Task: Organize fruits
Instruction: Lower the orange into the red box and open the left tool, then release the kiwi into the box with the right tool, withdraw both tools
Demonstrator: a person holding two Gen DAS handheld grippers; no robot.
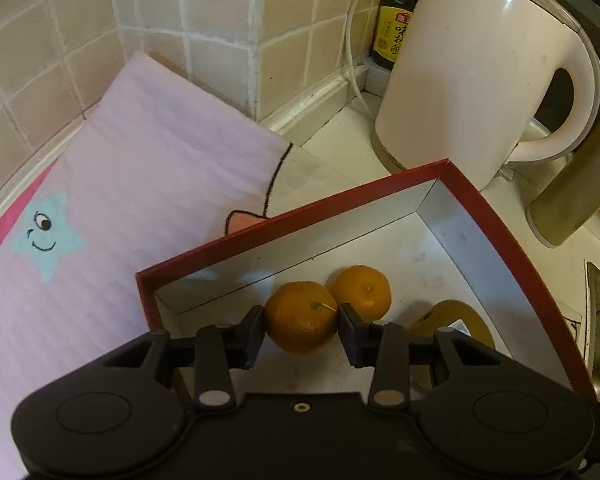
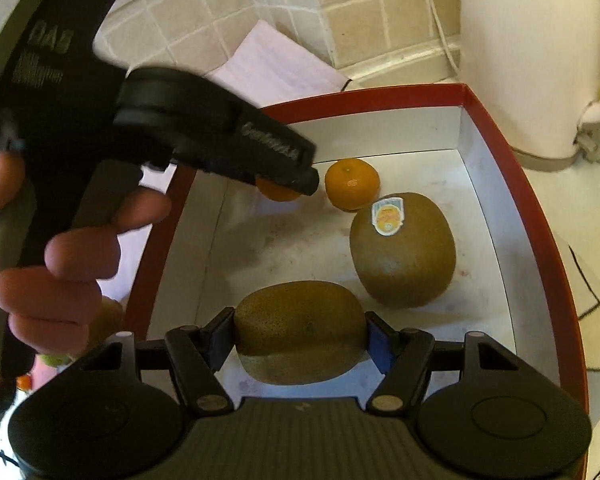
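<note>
My left gripper [image 1: 302,318] has its jaws pressed on either side of a small orange [image 1: 301,317], the fruit sitting squarely between the two pads, stem facing the camera; it is inside the red-rimmed box [image 1: 496,224], over the white floor near the left wall; whether it rests on the floor or hangs just above it I cannot tell. A second orange [image 1: 364,292] sits just beyond and to the right, touching or nearly touching the held one; a brown kiwi [image 1: 454,316] lies further right, partly hidden behind my right finger.

My right gripper [image 2: 300,332] is clamped on a kiwi [image 2: 300,330], lengthwise between the pads, low over the near end of the same box [image 2: 536,216]; a stickered kiwi [image 2: 403,250] lies just beyond it on the right, apart from the held one; the free orange [image 2: 352,183] sits past that, close to the stickered kiwi's far end. From this view the left gripper [image 2: 300,184] reaches in from the left, a hand [image 2: 56,260] on its grip, covering most of its orange [image 2: 278,193].

Behind the box stand a pale kettle [image 1: 480,72] and a dark bottle [image 1: 398,16]; a pink mat [image 1: 140,184] lies to the left.
</note>
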